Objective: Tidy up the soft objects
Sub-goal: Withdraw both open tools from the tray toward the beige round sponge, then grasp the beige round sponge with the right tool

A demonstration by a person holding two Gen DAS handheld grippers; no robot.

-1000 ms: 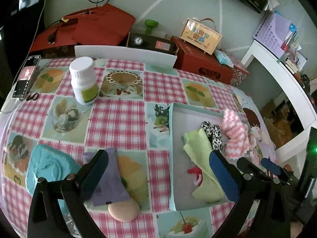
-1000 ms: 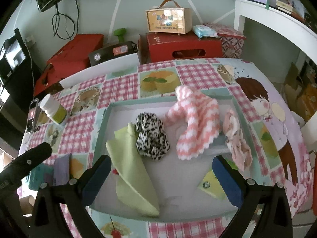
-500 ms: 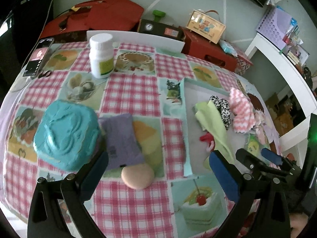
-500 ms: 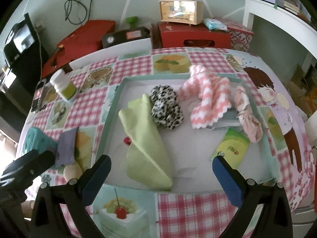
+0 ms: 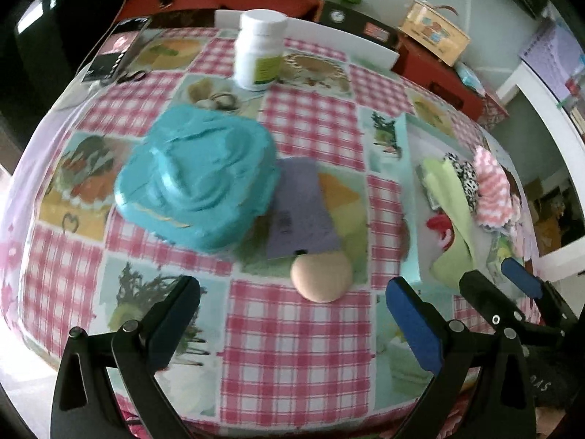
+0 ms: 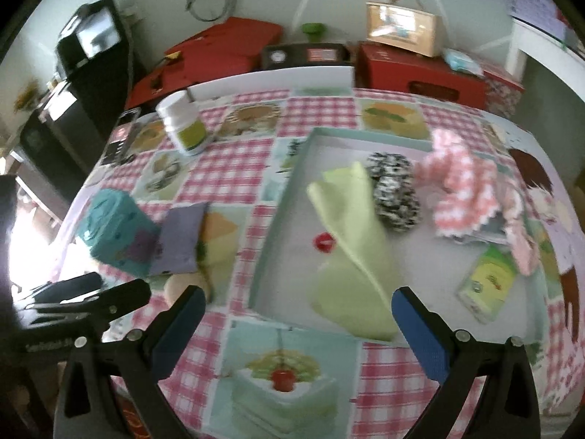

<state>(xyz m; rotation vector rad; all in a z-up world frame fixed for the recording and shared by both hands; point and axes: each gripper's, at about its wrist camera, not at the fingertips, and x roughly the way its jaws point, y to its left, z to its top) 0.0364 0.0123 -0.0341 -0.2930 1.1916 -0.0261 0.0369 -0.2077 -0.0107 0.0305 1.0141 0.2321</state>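
Motion blur leaves the white bottle's (image 5: 260, 55) green label unreadable; left gripper (image 5: 292, 311) and right gripper (image 6: 298, 316) hover wide open, empty, above the tablecloth (image 5: 299, 358).

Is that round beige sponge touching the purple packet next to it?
Touching. In the left wrist view the beige sponge sits against the lower edge of the purple packet, with no tablecloth showing between them.

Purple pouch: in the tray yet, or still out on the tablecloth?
Out. The purple pouch lies on the tablecloth between the teal bundle and the tray.
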